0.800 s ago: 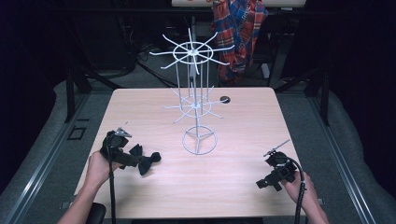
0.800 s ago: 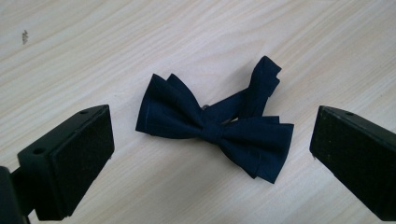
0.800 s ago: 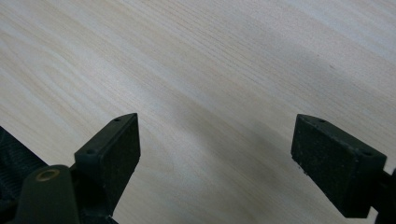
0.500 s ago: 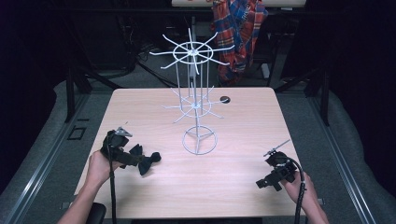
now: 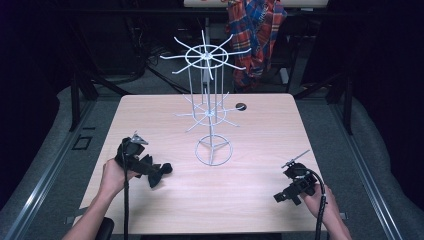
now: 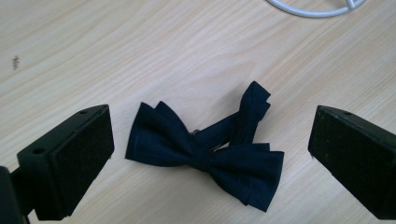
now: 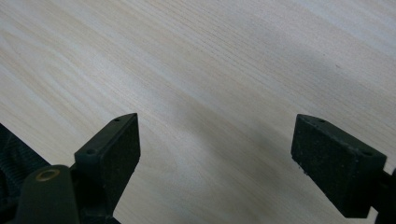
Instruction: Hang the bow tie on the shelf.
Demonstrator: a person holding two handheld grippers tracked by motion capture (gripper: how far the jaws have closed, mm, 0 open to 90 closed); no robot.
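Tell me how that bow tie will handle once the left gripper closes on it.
The bow tie is folded dark cloth lying flat, so it is probably soft and light and should squash between the pads. Its loose strap would likely dangle when lifted. It lies between the open left gripper jaws, untouched; a push would probably slide it over the smooth table.

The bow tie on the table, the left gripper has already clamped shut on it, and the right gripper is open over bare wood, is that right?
Not quite. The left gripper has not clamped: in the left gripper view its jaws stand wide open, with the dark navy bow tie lying between them, untouched, on the table. The right gripper is indeed open over bare wood.
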